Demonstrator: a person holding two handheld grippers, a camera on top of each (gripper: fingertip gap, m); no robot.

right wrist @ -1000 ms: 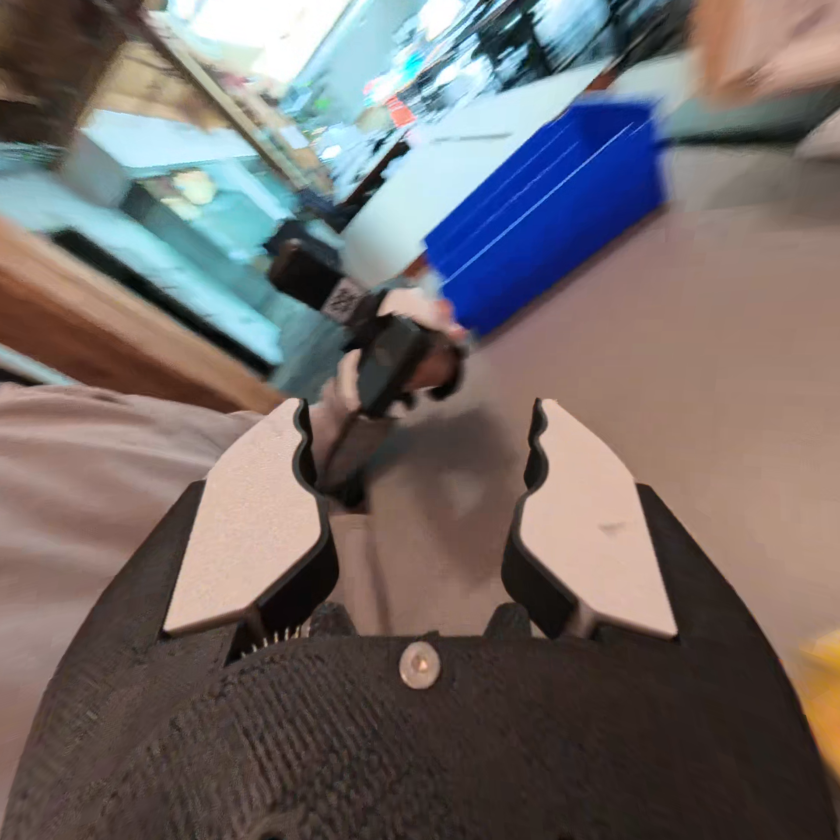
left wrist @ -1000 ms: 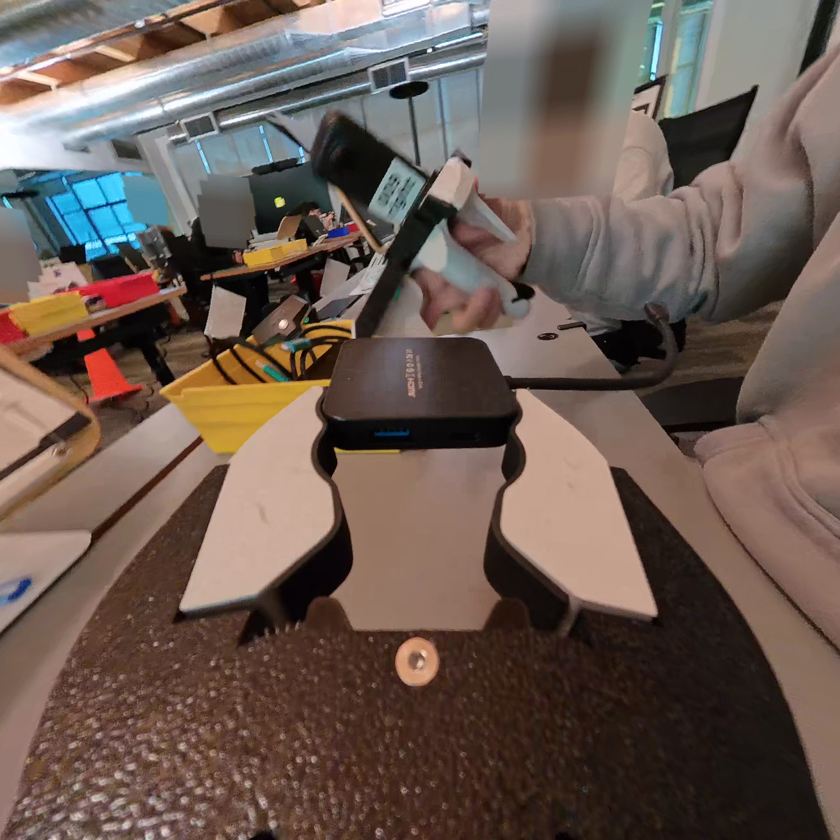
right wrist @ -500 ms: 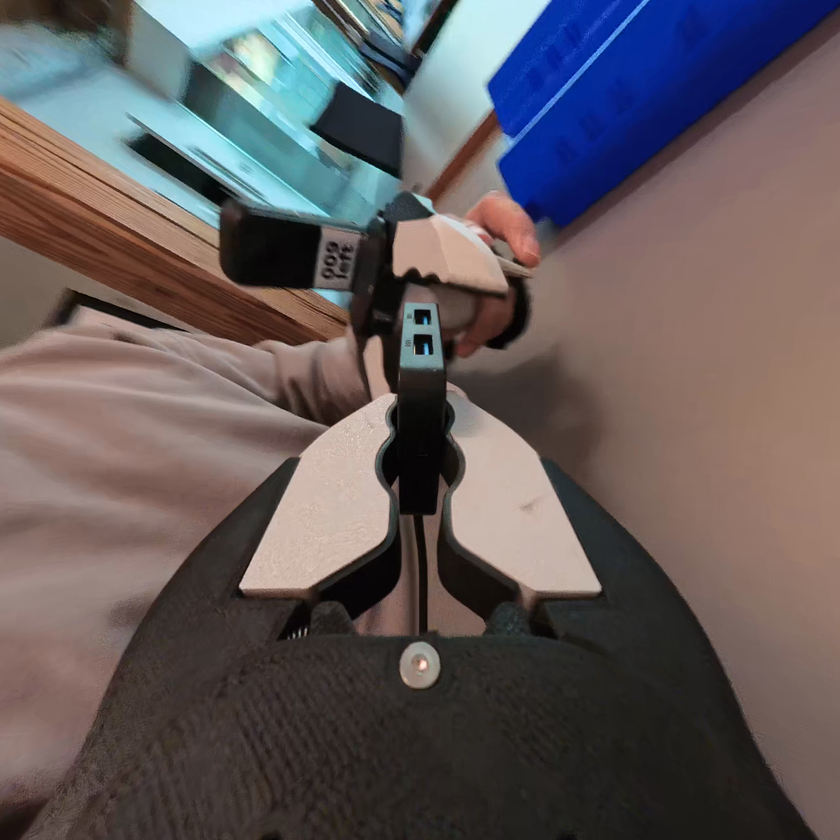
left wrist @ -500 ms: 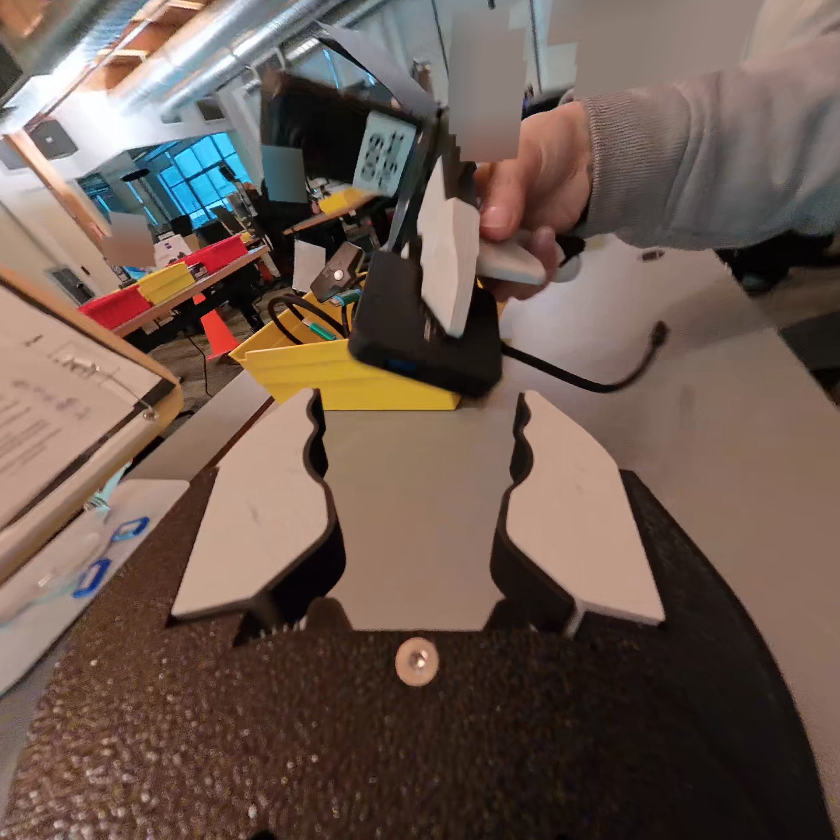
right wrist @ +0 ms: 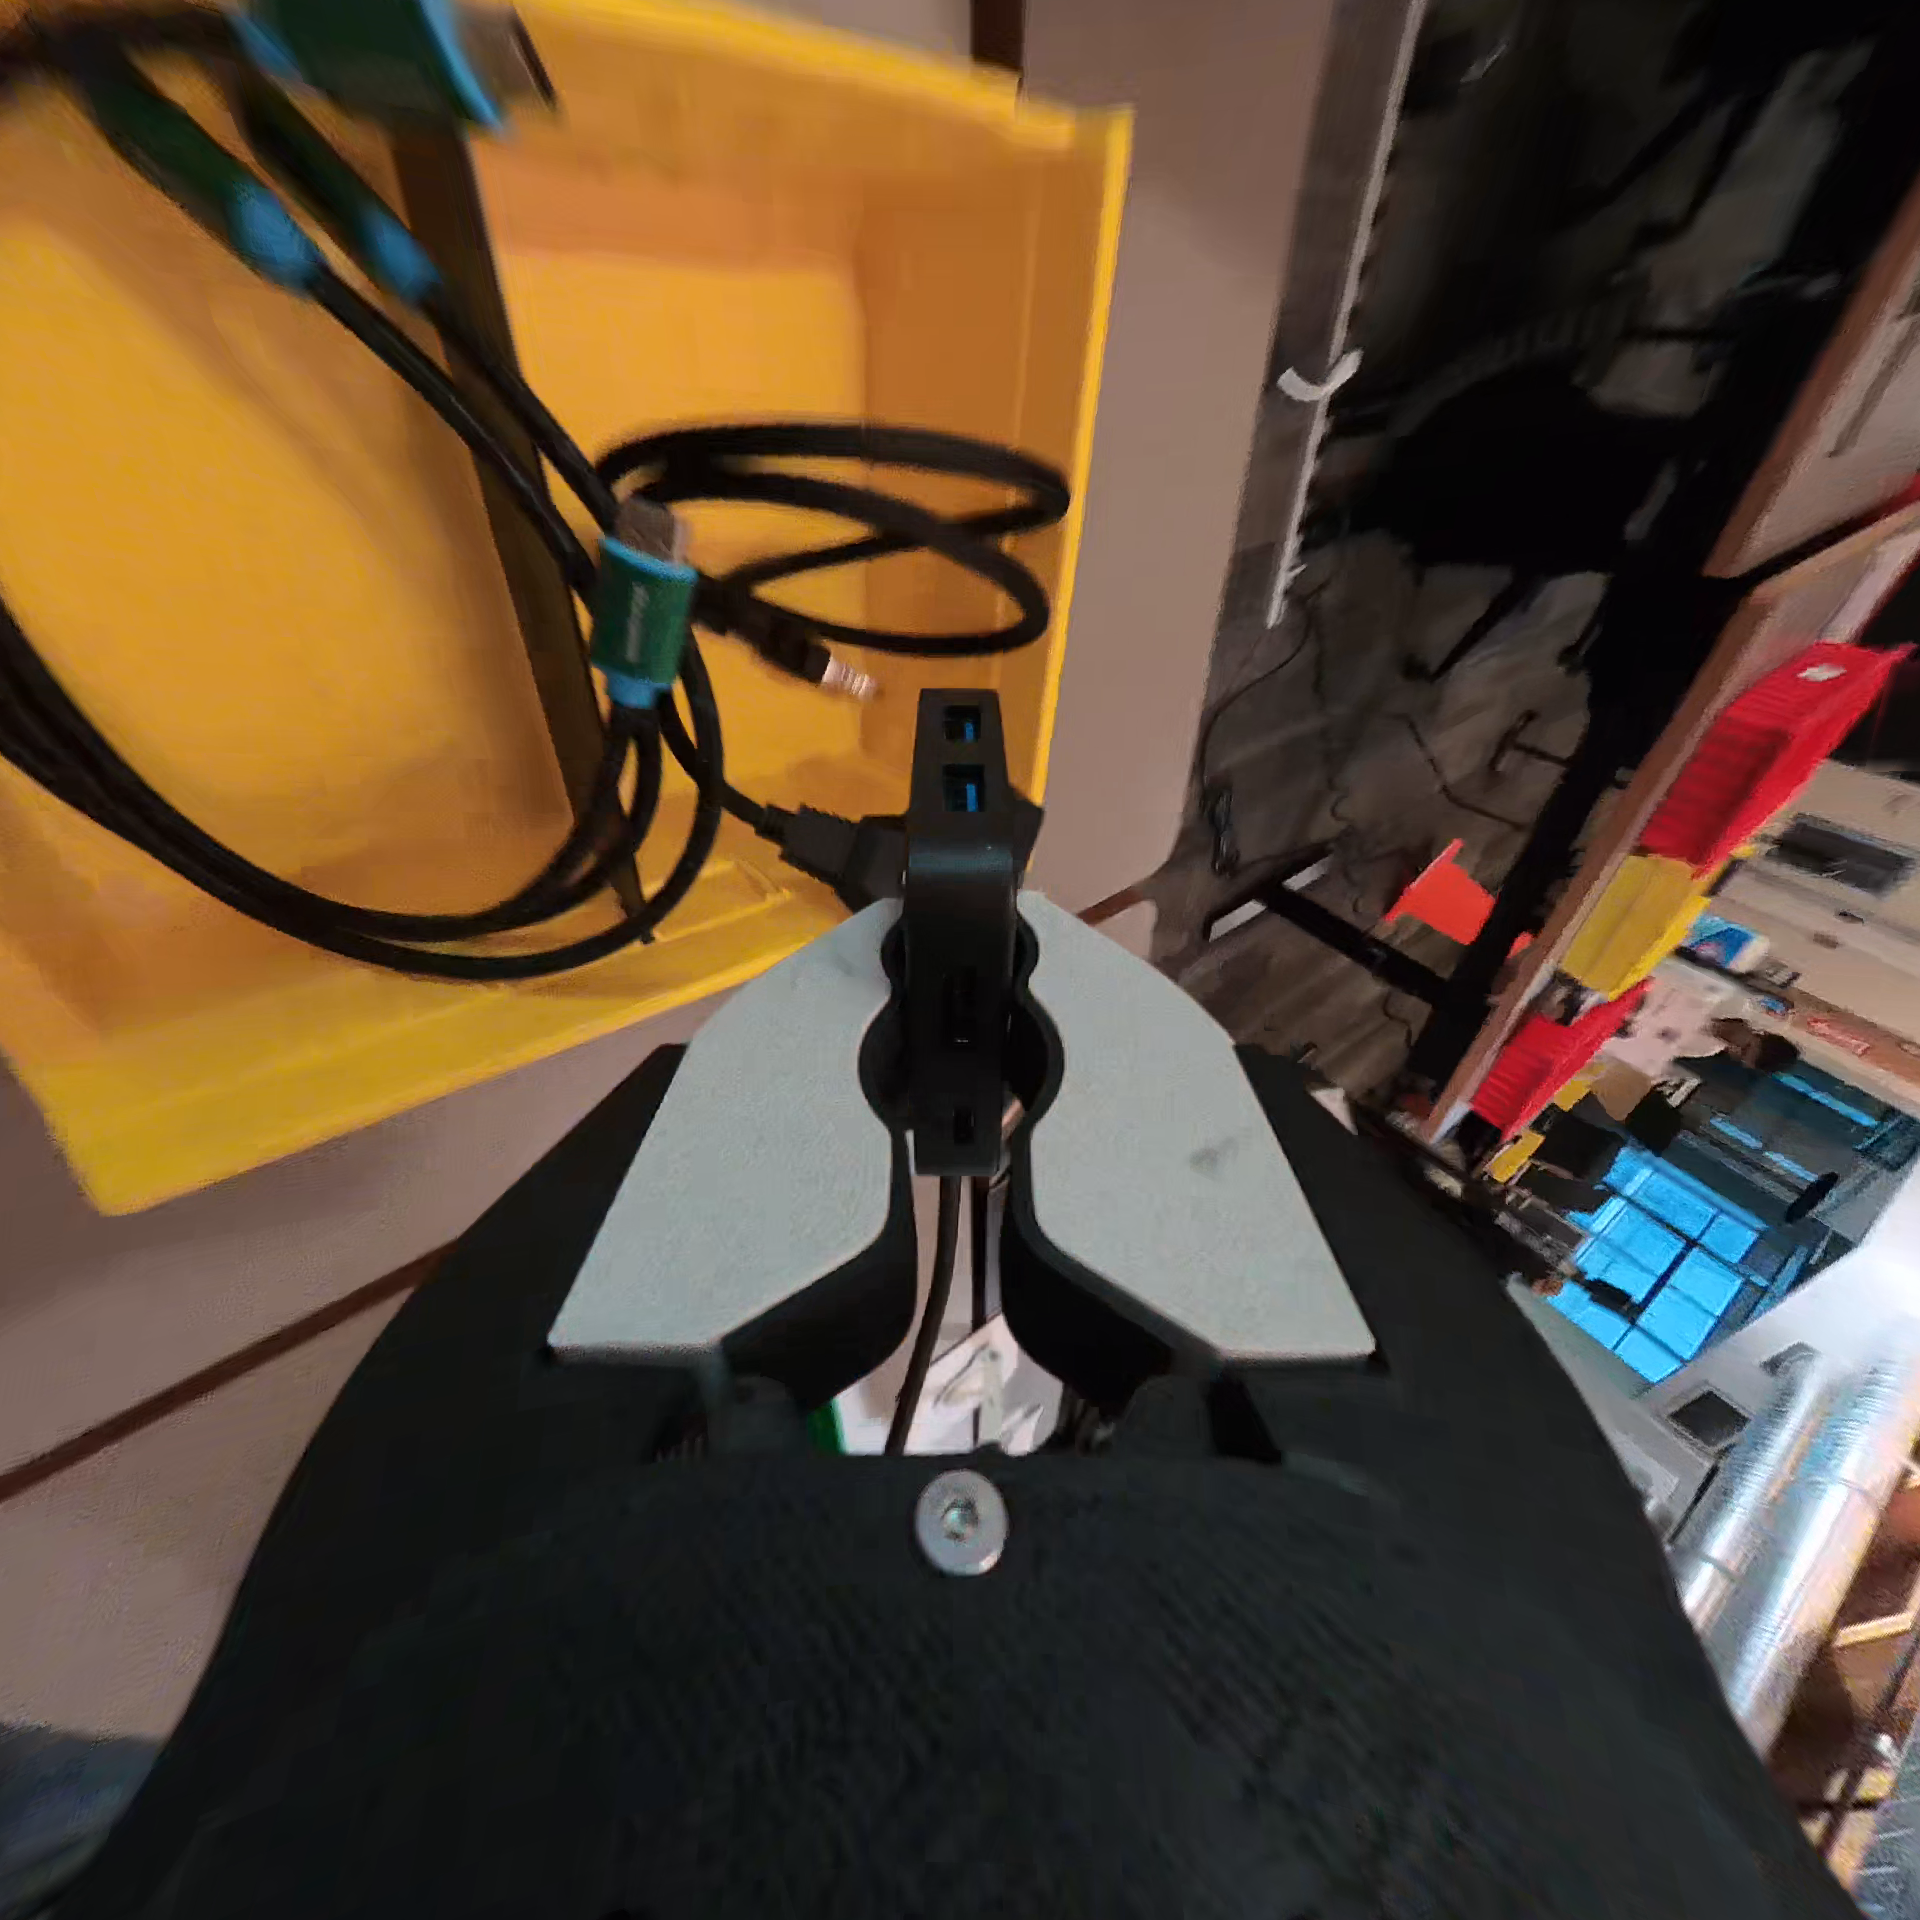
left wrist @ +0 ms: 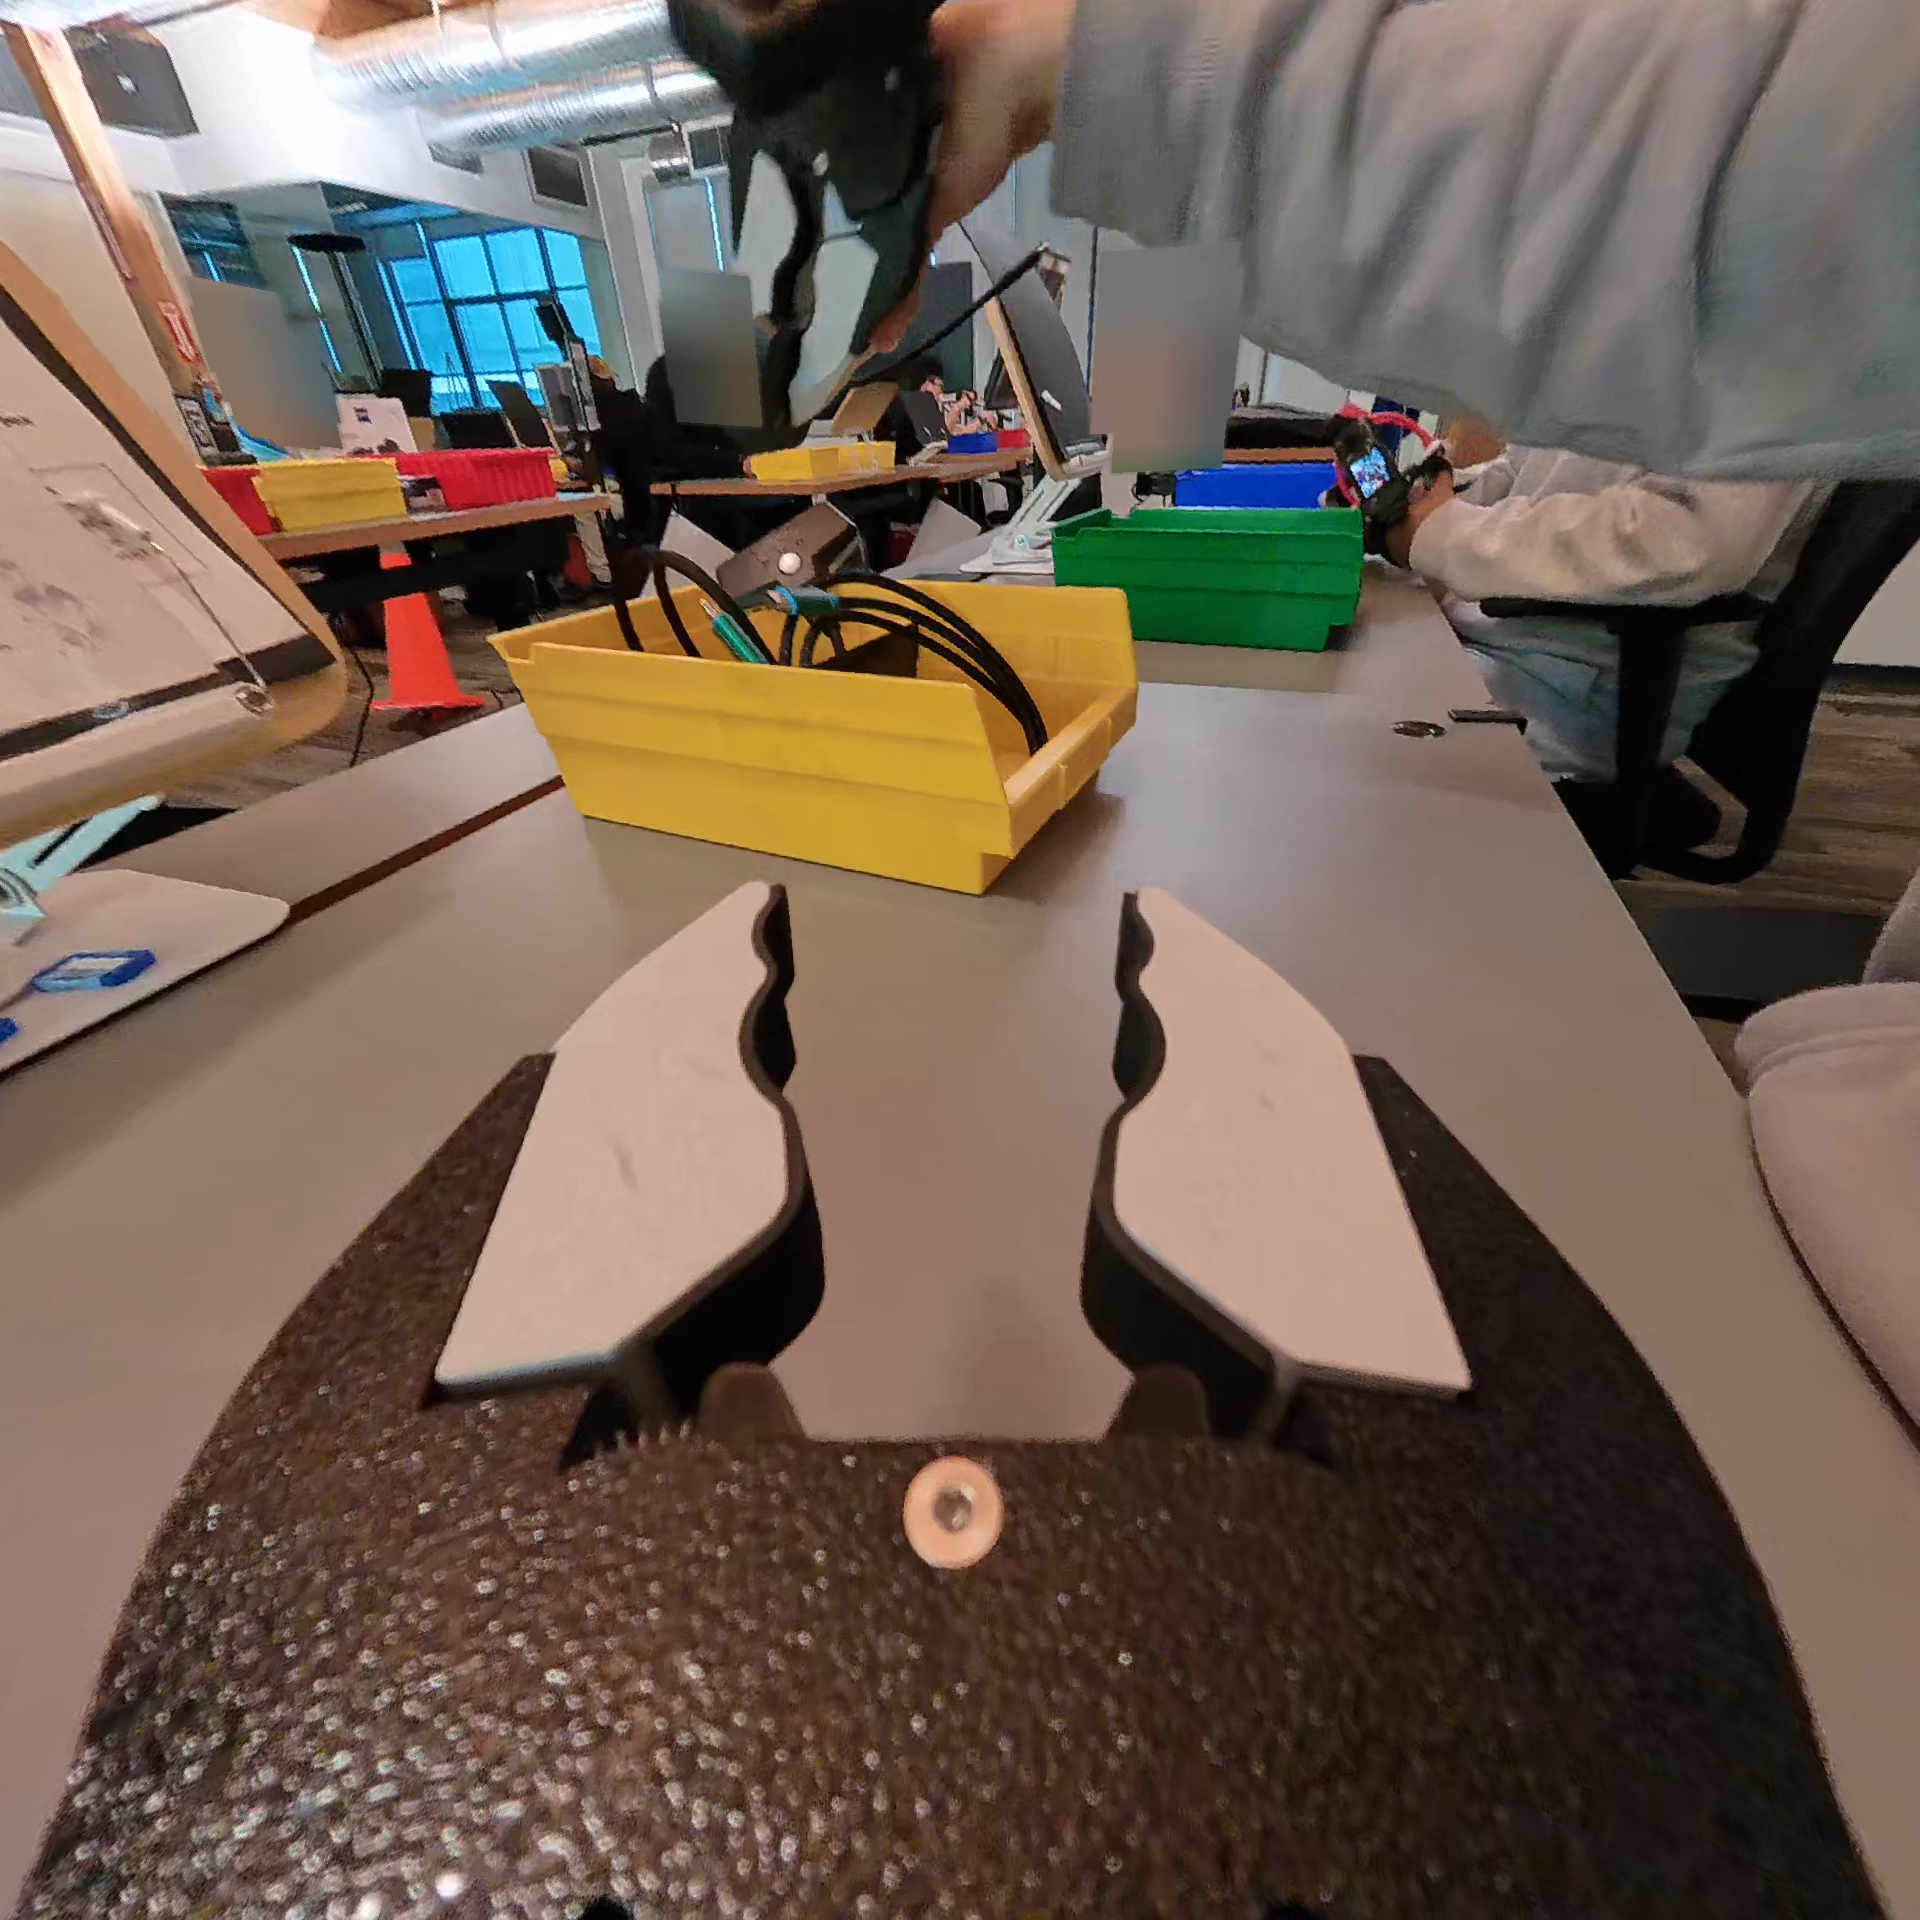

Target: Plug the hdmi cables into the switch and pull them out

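Black and thin, the switch (right wrist: 958, 935) sits pinched edge-on between the two pale fingers of the right claw (right wrist: 956, 997), with its blue ports facing away from the camera and a thin black cord hanging back from it. In that view the claw is held over the yellow bin (right wrist: 790, 343), where black hdmi cables (right wrist: 582, 790) lie in loops; one has a green plug (right wrist: 636, 613) with blue ends. The left claw (left wrist: 954, 935) is spread wide with nothing between its fingers, low over the grey table (left wrist: 1299, 831). From the left view the yellow bin (left wrist: 810, 748) stands on the table just past that claw, and the cables (left wrist: 914, 634) poke out of it. A green bin (left wrist: 1205, 571) sits farther back. Up high, a grey sleeve (left wrist: 1507, 208) reaches across, and the right claw (left wrist: 821, 135) looks dark and blurry there.
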